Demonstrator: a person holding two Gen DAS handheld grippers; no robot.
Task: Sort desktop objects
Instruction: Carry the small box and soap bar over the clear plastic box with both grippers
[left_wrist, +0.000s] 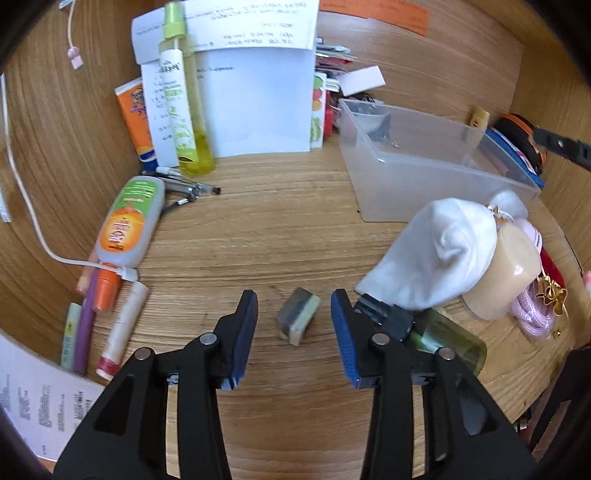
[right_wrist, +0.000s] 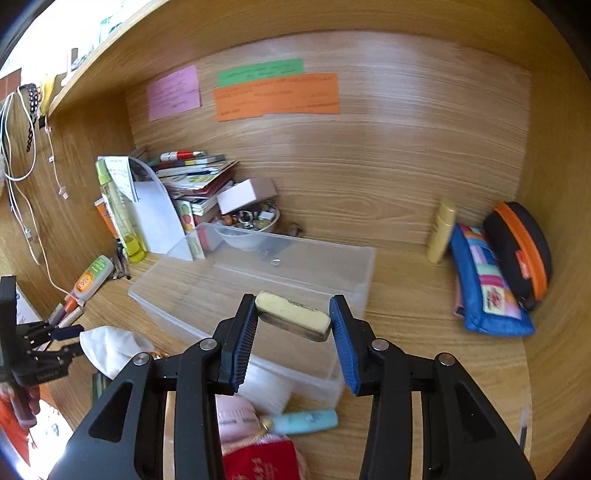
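Right wrist view: your right gripper (right_wrist: 293, 319) is clamped on a cream eraser (right_wrist: 293, 320), holding it above the clear plastic box (right_wrist: 354, 266) on the desk (right_wrist: 410, 306). Over on the left wrist view, your left gripper (left_wrist: 294, 312) hangs with fingers apart, a small block eraser (left_wrist: 298, 320) lying on the desk between them, touching neither.

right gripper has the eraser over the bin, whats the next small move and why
Probably open the right gripper and drop the eraser: it hangs clamped between the fingers, above the clear bin, whose floor below looks bare.
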